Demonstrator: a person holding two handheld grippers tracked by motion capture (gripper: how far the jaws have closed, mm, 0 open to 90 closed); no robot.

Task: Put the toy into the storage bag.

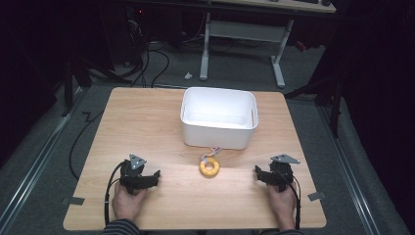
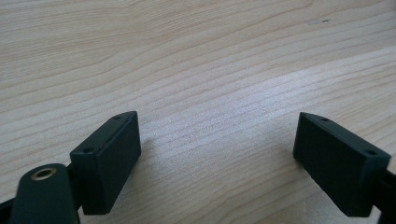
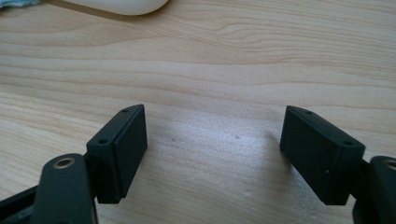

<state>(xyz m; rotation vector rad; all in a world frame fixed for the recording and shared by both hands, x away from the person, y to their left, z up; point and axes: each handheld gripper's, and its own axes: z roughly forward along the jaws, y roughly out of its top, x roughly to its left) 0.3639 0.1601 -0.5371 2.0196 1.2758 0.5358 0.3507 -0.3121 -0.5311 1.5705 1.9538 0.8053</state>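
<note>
One yellow ring-shaped toy (image 1: 209, 167) lies on the wooden table (image 1: 161, 122) between the left gripper (image 1: 155, 175) and right gripper (image 1: 258, 173), apart from both. Both grippers' jaws stand wide over bare wood. The high view adds the white plastic bin (image 1: 219, 117) behind the ring.

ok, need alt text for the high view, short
A wooden table seen from above, with a yellow ring lying just in front of a white bin. A person holds the left gripper and right gripper low at the near edge, both open and empty, either side of the ring.

claws (image 1: 156, 175): 2 | yellow ring (image 1: 209, 167): 1 | white bin (image 1: 219, 117): 1 | table (image 1: 147, 117): 1
</note>
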